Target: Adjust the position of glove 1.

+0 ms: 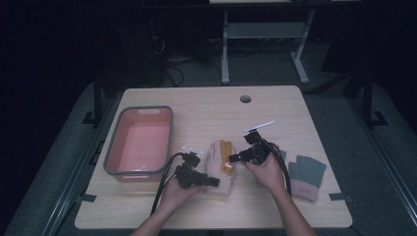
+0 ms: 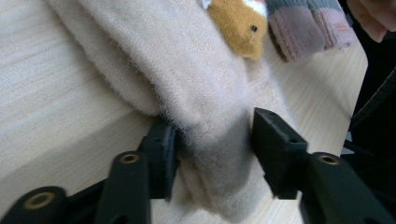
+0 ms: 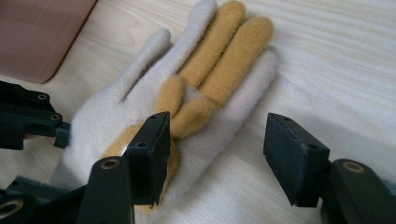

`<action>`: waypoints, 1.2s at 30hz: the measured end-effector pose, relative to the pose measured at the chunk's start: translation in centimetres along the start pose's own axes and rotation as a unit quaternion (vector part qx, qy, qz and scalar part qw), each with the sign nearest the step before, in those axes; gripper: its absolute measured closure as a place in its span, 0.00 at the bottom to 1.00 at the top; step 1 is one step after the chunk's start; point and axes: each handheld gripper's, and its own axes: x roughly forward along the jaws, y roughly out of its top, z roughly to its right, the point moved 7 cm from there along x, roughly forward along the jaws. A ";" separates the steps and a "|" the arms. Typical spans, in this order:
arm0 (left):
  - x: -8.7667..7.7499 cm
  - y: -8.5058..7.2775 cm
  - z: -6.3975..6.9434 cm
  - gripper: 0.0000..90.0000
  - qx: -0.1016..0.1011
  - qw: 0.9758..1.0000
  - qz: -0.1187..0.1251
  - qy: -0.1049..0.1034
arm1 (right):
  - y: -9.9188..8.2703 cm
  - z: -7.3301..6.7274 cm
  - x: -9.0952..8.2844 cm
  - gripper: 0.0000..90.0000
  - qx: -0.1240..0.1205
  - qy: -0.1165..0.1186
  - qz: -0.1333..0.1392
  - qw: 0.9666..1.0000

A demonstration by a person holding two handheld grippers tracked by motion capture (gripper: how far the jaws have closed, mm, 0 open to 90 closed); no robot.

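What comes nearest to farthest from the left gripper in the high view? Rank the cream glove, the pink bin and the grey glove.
Measured from the left gripper:
1. Cream glove, right at its jaws, mid-table.
2. Pink bin, off to its left.
3. Grey glove, far right, beyond the right gripper.

- Gloves: two in all. One cream fuzzy glove [image 1: 220,166] with mustard-yellow fingers and a small animal face lies at mid-bench; one grey-green knit glove [image 1: 306,175] with a pink cuff lies near the right edge.
- Tubs: one, a pink tub [image 1: 139,141] with a grey rim, on the left part of the bench.
- Hand-held grippers: two, the left hand-held gripper [image 1: 212,182] and the right hand-held gripper [image 1: 232,158], one per hand, each with two black jaws and a trailing cable.
- Benches: one wooden bench [image 1: 275,110], with one round hole [image 1: 245,99] near its far edge.
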 end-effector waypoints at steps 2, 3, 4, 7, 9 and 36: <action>-0.1 0.0 -0.1 0.53 -0.007 1.000 -0.003 -0.007 | 0.0 0.0 0.0 0.45 0.002 0.001 -0.001 1.000; -0.1 0.0 0.0 0.52 -0.010 1.000 -0.002 -0.008 | 0.0 0.0 0.1 0.45 0.003 0.002 -0.001 1.000; -0.1 0.0 0.0 0.52 -0.008 1.000 -0.003 -0.007 | 0.1 0.0 0.2 0.45 0.006 0.004 -0.003 1.000; -0.1 -0.1 0.0 0.52 -0.010 1.000 -0.003 -0.005 | 0.1 0.0 0.1 0.45 0.008 0.006 -0.004 1.000; 0.0 -0.1 0.0 0.54 -0.011 1.000 -0.004 -0.003 | 0.0 0.0 0.0 0.45 0.013 0.012 -0.006 1.000; 0.1 -0.3 -0.4 0.61 -0.003 1.000 -0.006 0.008 | -3.1 -2.3 1.1 0.44 0.019 0.066 -0.054 0.996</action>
